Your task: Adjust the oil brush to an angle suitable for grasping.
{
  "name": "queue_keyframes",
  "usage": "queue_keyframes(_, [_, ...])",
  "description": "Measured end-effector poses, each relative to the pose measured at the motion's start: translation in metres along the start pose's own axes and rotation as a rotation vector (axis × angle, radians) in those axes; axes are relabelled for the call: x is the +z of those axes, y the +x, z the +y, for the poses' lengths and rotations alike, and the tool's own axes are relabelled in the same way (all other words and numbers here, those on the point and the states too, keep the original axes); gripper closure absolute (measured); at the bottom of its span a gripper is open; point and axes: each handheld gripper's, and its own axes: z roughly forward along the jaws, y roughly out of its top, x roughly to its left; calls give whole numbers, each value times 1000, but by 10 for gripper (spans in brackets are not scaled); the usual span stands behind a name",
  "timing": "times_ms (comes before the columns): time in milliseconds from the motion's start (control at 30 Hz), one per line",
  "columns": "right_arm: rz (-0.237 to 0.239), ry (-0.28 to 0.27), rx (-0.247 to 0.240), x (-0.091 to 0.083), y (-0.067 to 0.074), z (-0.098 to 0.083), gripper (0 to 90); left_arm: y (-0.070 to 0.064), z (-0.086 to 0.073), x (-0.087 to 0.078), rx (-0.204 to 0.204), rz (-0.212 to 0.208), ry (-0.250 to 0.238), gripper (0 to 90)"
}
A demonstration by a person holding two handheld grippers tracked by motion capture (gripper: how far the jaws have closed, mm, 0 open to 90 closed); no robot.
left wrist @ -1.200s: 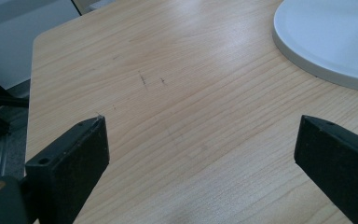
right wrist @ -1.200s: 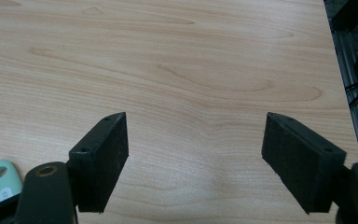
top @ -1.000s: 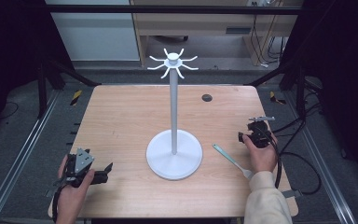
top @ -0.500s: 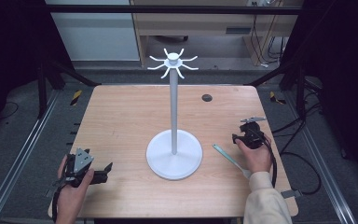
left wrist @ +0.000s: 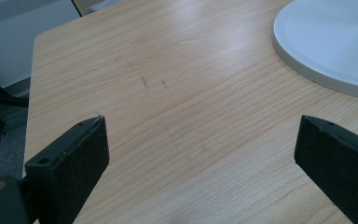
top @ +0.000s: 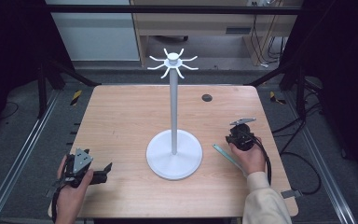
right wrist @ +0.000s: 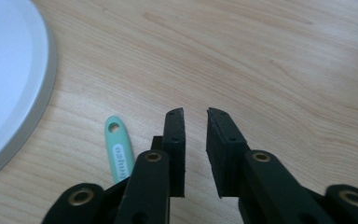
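A white stand (top: pixel 174 154) with a round base, a thin pole and several hook arms at its top rises from the middle of the wooden table (top: pixel 121 116). A mint-green flat handle (top: pixel 228 156) with a hole at its end lies right of the base. My right gripper (top: pixel 237 133) hovers just beyond that handle. In the right gripper view its jaws (right wrist: pixel 196 114) have just been closing to a narrow gap, nothing between them, with the green handle (right wrist: pixel 118 149) to their left. My left gripper (top: pixel 103 171) rests at the near left, wide open (left wrist: pixel 200 140) over bare wood.
A small black round plug (top: pixel 207 97) sits in the table's far right part. The stand's base edge (left wrist: pixel 326 42) lies ahead and right of the left jaws and left of the right jaws (right wrist: pixel 9 70). Metal rails and cables flank the table.
The right hand has shifted left toward the stand's base and the green handle, and its jaws have narrowed. The left hand has stayed put.
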Motion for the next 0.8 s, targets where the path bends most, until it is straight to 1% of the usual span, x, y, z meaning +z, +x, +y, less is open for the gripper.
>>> queue_keyframes(33, [0, 0, 0, 0, 0, 0, 793, 0, 0, 0, 0, 0, 0, 26])
queue_keyframes(67, [5, 4, -4, 1, 1, 0, 813, 0, 0, 0, 1, 0, 3, 26])
queue_keyframes(100, [29, 14, -12, 3, 3, 0, 850, 1, 0, 1, 4, 2, 7, 26])
queue_keyframes(167, [38, 17, -13, 4, 3, -1, 864, 0, 0, 1, 6, 4, 6, 26])
queue_keyframes(233, [74, 36, -22, 6, 4, -2, 900, 0, 0, 0, 9, 6, 7, 27])
queue_keyframes(300, [98, 50, -26, 8, 5, -3, 900, -1, 0, 0, 14, 10, 8, 26])
queue_keyframes(400, [109, 65, -35, 10, 8, -4, 900, -1, 0, 1, 15, 12, 9, 26])
queue_keyframes(467, [118, 65, -35, 11, 9, -3, 900, -1, 0, 1, 15, 11, 9, 26])
queue_keyframes(500, [130, 67, -40, 13, 10, -4, 900, -1, 1, 1, 16, 10, 9, 26])
queue_keyframes(533, [126, 73, -46, 14, 11, -4, 900, -1, 1, 1, 21, 9, 12, 26])
queue_keyframes(633, [125, 76, -44, 16, 12, -3, 900, -2, 1, 1, 22, 8, 11, 26])
queue_keyframes(800, [144, 93, -61, 18, 14, -3, 900, -2, 1, 1, 24, 8, 13, 26])
